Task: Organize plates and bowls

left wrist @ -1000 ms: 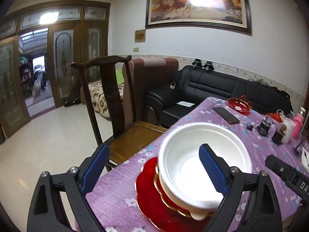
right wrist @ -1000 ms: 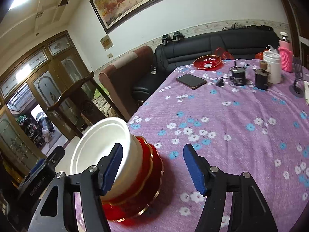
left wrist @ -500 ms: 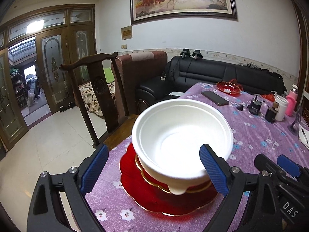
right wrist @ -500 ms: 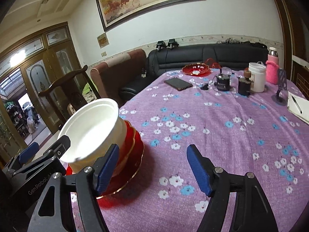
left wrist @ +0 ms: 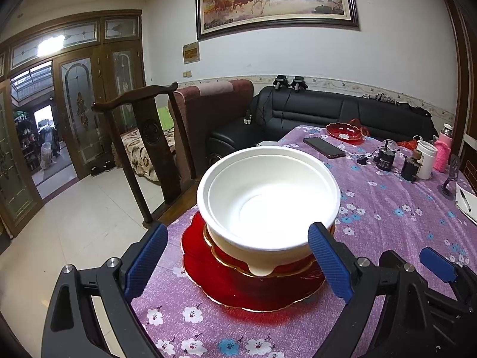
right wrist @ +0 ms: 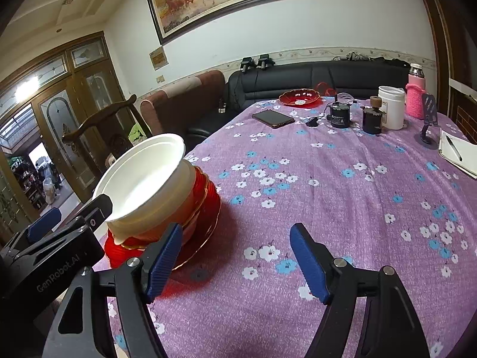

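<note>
A white bowl sits on top of a stack of red gold-rimmed dishes near the corner of the purple flowered tablecloth. My left gripper is open just short of the stack, one blue finger on each side, and neither pad presses on it. In the right wrist view the bowl and red dishes stand at the left. There my right gripper hovers over bare cloth beside them with its jaws opening and nothing between them. Another red dish lies at the table's far end.
A phone, two dark jars, a white tub and a pink bottle stand at the far end. A notebook with a pen lies at the right edge. A wooden chair stands by the table's left side.
My left gripper has drawn back from the white bowl; its right finger no longer overlaps the bowl's inside. My right gripper has also backed away from the stack, and its jaws stand wider.
</note>
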Tool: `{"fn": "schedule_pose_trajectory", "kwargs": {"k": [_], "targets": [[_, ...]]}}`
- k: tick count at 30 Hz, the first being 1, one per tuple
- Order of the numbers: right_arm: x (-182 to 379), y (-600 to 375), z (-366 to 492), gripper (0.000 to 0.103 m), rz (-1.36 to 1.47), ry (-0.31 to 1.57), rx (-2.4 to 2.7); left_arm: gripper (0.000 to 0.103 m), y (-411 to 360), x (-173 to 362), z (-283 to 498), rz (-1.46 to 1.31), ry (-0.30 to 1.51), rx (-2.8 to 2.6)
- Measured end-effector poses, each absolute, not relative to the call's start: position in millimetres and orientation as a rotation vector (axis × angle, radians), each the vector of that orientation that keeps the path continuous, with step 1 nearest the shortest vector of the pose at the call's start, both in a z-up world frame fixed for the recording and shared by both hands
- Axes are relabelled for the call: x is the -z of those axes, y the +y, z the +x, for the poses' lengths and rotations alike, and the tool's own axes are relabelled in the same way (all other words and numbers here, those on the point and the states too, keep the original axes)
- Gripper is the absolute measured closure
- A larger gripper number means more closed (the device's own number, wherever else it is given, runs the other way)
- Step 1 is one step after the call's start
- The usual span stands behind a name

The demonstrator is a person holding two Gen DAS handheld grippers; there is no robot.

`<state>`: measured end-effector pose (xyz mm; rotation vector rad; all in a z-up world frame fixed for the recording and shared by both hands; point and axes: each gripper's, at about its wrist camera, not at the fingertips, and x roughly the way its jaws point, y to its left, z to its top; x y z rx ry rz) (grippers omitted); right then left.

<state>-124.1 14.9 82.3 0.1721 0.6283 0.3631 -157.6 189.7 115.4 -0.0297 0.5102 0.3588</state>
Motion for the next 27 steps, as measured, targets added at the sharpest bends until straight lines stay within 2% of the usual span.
{"fn": "schedule_pose_trajectory", "kwargs": {"k": [4, 6, 9, 16, 27], "targets": [[-82, 14, -130, 0.023, 0.170, 0.618, -0.359, 0.008, 188, -121, -172, -0.017, 0.429, -0.431], [-82, 14, -133, 0.023, 0.163, 0.612, -0.357, 0.000, 187, -126, -182, -0.010, 0.361, -0.485], [-80, 17, -136, 0.022, 0.151, 0.613, -0.358, 0.000, 188, -126, -204, -0.035, 0.240, -0.537], [-70, 25, -138, 0.022, 0.107, 0.630, -0.374, 0.000, 196, -109, -175, -0.043, 0.454, -0.430], [-51, 51, -136, 0.019, 0.020, 0.674, -0.414, 0.000, 211, -92, -158, -0.088, 0.557, -0.435]]}}
